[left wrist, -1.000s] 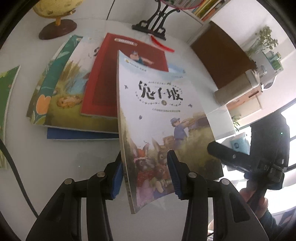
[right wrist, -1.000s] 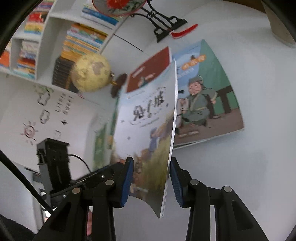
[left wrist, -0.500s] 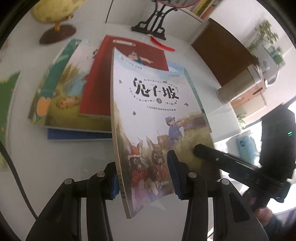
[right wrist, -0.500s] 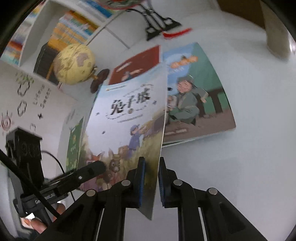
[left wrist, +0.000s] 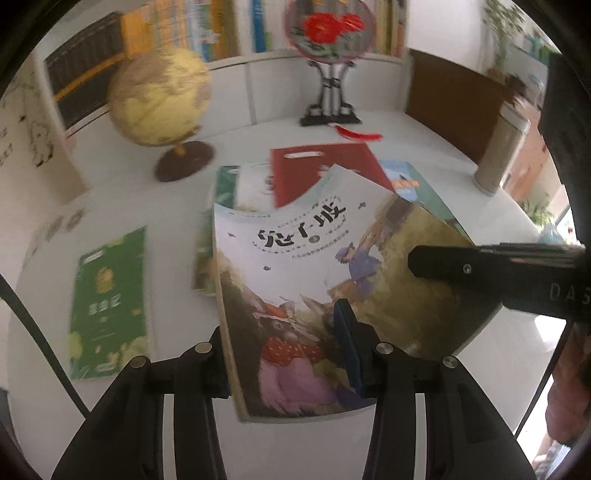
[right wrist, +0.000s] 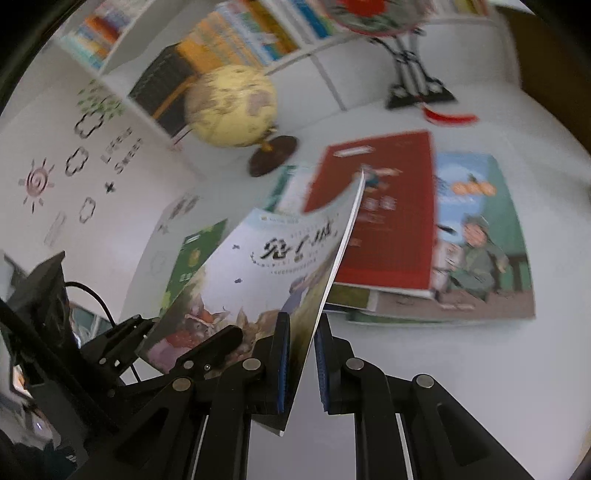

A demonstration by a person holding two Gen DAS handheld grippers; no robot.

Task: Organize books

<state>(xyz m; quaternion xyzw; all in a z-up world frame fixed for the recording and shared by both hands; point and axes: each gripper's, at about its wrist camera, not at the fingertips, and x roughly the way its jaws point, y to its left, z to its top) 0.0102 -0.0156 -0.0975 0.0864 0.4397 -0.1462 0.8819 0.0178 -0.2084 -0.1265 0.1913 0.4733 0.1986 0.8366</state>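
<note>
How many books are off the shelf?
6: rabbit book held up in front; green book alone at left; red book on top behind; soldier book under its right edge; two others partly showing under its left. More may be hidden.

A: Your right gripper point(right wrist: 301, 363) clamps the thin, pale rabbit-cover picture book point(right wrist: 258, 273) at its edge; it's lifted, curling.

B: Beyond it you have a red paperback point(right wrist: 384, 218) stacked over others; a yellow globe point(right wrist: 231, 105) behind.

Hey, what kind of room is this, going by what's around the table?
Probably a study or reading room: full bookshelves behind, a globe on the white table, and picture books spread across it.
</note>
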